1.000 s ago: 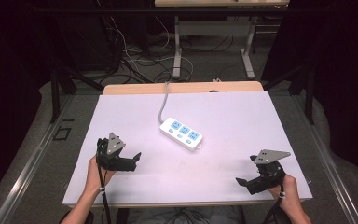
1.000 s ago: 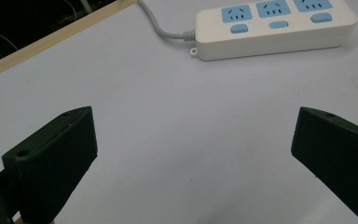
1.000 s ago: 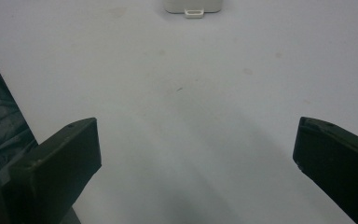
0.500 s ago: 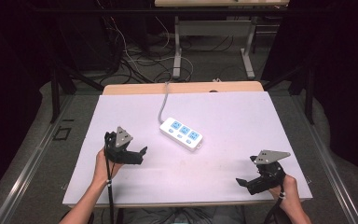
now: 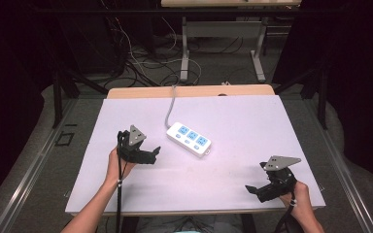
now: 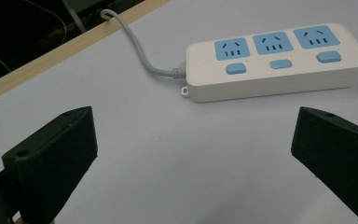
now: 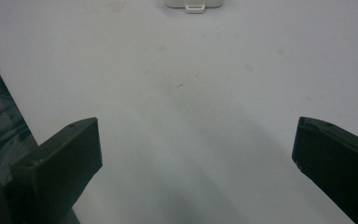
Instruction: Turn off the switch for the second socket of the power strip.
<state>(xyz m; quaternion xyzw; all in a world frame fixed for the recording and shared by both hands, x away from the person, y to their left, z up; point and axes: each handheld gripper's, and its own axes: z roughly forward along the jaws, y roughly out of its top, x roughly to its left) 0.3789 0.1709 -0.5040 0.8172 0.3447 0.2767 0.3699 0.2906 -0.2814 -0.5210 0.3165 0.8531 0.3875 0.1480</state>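
White table (image 5: 233, 170): strip (image 5: 189, 139) near left tool (image 5: 154, 154)

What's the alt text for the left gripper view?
A white power strip with three blue sockets and three blue buttons lies on a pale table, its grey cord running off toward the far wooden edge. The left gripper is open in front, jaws wide apart, touching nothing.
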